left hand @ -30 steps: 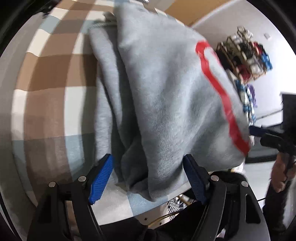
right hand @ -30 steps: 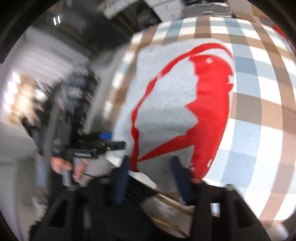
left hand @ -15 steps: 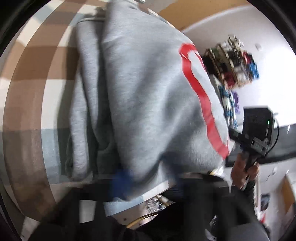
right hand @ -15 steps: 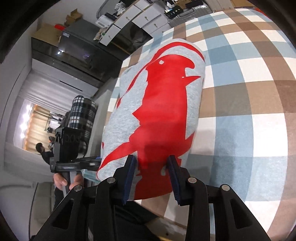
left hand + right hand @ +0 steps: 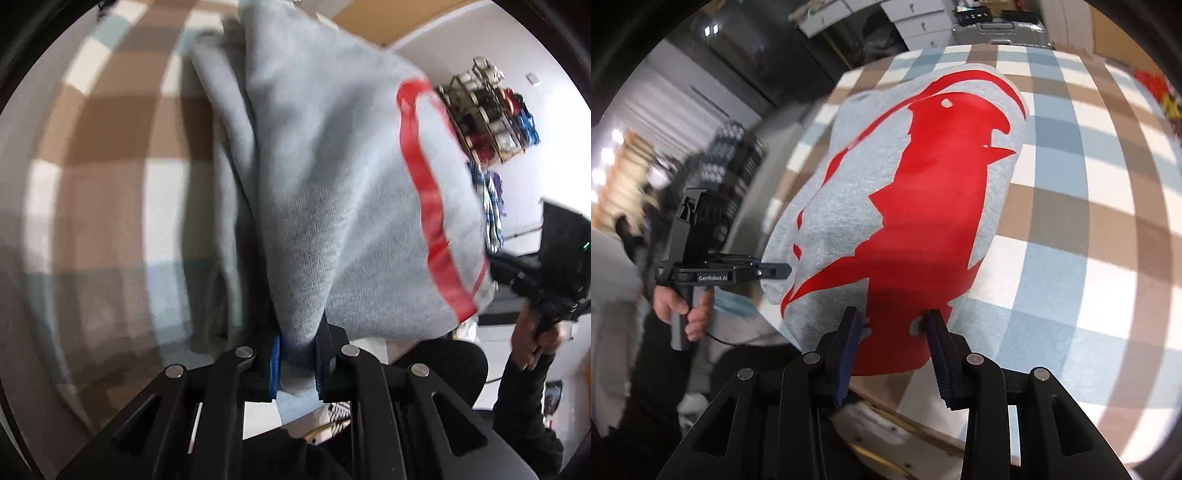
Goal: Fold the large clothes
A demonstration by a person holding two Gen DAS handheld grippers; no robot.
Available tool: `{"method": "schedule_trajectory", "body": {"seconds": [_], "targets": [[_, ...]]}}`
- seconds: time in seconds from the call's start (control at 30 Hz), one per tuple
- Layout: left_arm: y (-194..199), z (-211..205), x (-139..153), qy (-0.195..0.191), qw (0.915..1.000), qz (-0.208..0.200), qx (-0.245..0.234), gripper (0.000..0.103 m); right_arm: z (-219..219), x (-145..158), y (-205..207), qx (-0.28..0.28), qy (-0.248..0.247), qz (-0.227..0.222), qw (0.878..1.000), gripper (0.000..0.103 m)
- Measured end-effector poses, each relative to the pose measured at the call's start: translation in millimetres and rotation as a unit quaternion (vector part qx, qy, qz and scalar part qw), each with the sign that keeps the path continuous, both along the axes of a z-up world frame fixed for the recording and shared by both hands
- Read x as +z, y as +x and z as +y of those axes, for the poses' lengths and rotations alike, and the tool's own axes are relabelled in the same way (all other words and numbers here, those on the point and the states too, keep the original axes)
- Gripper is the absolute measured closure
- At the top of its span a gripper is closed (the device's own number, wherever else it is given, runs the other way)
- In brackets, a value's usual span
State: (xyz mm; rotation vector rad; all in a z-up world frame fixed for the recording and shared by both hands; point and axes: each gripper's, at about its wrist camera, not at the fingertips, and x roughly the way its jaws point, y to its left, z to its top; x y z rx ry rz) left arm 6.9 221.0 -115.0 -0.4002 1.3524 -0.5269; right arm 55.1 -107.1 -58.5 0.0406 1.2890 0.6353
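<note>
Garment: a grey sweatshirt (image 5: 897, 192) with a large red print lies folded on the checked cloth (image 5: 1082, 206) of brown, blue and white squares, its near end at the table's near edge.
Left gripper (image 5: 297, 363): jaws pinched tight on a bunched fold at the sweatshirt's near-left corner, the cloth drawn up between the blue pads (image 5: 274, 363).
Right gripper (image 5: 892, 354): jaws part-way apart, set on either side of the red-printed near hem; the pads touch the cloth, so it grips a thick fold.
Hands: a hand (image 5: 685, 314) holds the left gripper's handle, seen at far left of the right view.
Background: a rack of coloured items (image 5: 487, 110) against the far-right wall; drawers (image 5: 912, 22) beyond the table.
</note>
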Motion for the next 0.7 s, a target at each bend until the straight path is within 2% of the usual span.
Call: {"method": "schedule_trajectory", "body": {"seconds": [0.13,0.2,0.23,0.27,0.33,0.4,0.47,0.5,0.6,0.7], "targets": [[0.2,-3.0,-1.1,-0.013,0.9999,0.005,0.001,0.085,7.3,3.5,4.4,0.010,-0.033,0.004,0.999,0.066],[2.2,11.3,6.0,-0.008,0.9998,0.014,0.013,0.069,6.6,4.2,3.9,0.009,-0.034,0.006,0.999,0.066],[7.4,14.8,10.7,-0.001,0.9995,0.025,0.021,0.051,5.8,3.9,3.9,0.007,-0.034,0.006,0.999,0.066],[11.1,17.2,15.6,-0.016,0.9991,0.033,0.023,0.041,5.2,2.9,4.7,0.004,-0.031,0.007,0.999,0.066],[14.7,20.0,28.5,-0.034,0.9990,0.023,0.015,0.041,4.2,1.5,4.8,0.002,-0.025,0.009,1.000,0.066],[26.1,19.5,51.0,-0.042,0.9987,-0.019,0.021,0.039,3.1,1.4,5.0,-0.001,-0.020,0.009,1.000,0.066],[43.3,18.9,56.9,-0.028,0.9975,-0.049,0.042,0.023,2.6,1.4,4.9,-0.002,-0.017,0.010,1.000,0.066],[56.0,15.9,54.9,-0.011,0.9970,-0.060,0.048,0.023,2.7,1.4,4.8,-0.002,-0.017,0.010,1.000,0.066],[87.5,4.7,36.3,0.023,0.9970,-0.043,0.061,0.023,2.3,1.5,4.9,-0.003,-0.016,0.011,1.000,0.066],[115.5,-4.1,6.5,0.021,0.9967,-0.006,0.078,0.023,0.3,1.2,4.2,-0.005,-0.013,0.013,1.000,0.066]]}}
